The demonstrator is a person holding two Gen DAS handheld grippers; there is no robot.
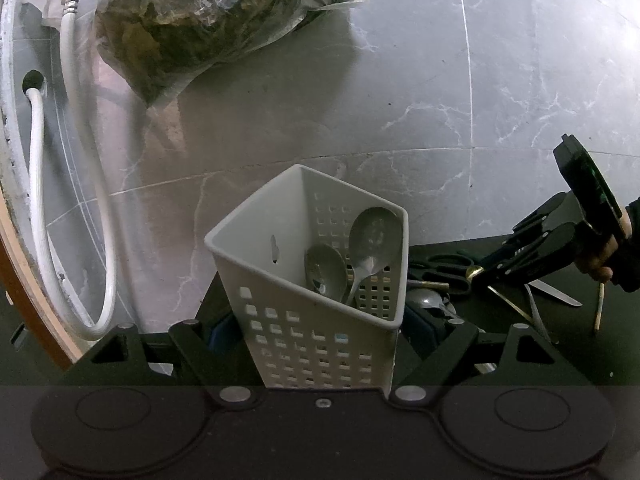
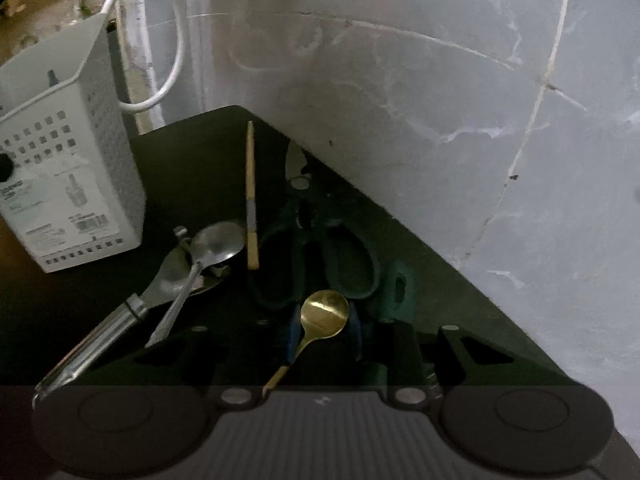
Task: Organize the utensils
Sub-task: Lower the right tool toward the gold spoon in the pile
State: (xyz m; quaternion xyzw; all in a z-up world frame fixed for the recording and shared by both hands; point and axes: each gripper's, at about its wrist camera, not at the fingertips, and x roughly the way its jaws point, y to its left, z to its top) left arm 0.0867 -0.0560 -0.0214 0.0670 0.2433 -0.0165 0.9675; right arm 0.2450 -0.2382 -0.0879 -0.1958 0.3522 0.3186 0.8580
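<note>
Right gripper (image 2: pixel 320 332): clenching on the gold spoon (image 2: pixel 324 314), jaws closing from both sides at the neck, bowl sticking out ahead; judged the pick-up step before a transfer to the caddy.

Left gripper (image 1: pixel 320 332): grasping the white caddy (image 1: pixel 308 280) by its lower walls, fingers pressing each side, likely steadying it and tipping its mouth toward the incoming spoon.

Caddy contents: two steel spoons (image 1: pixel 352 256) standing bowls up, leaning into the far corner.

Black mat (image 2: pixel 192 168): carrying the utensils still to sort. Nearest, a steel-handled tool (image 2: pixel 120 320) and a steel spoon (image 2: pixel 216 242) lying crossed just beside the caddy; next, dark-handled scissors (image 2: pixel 316 236) beyond the gold spoon; farther, a thin wooden-handled stick (image 2: pixel 251 196) lying lengthwise.

Labels: a printed sticker with a product drawing and a barcode on the caddy wall; the text is too blurred to read.

Background: marbled grey tiles (image 1: pixel 440 80), a white hose (image 1: pixel 40 200), a clear bag of dark leafy matter (image 1: pixel 208 20).
</note>
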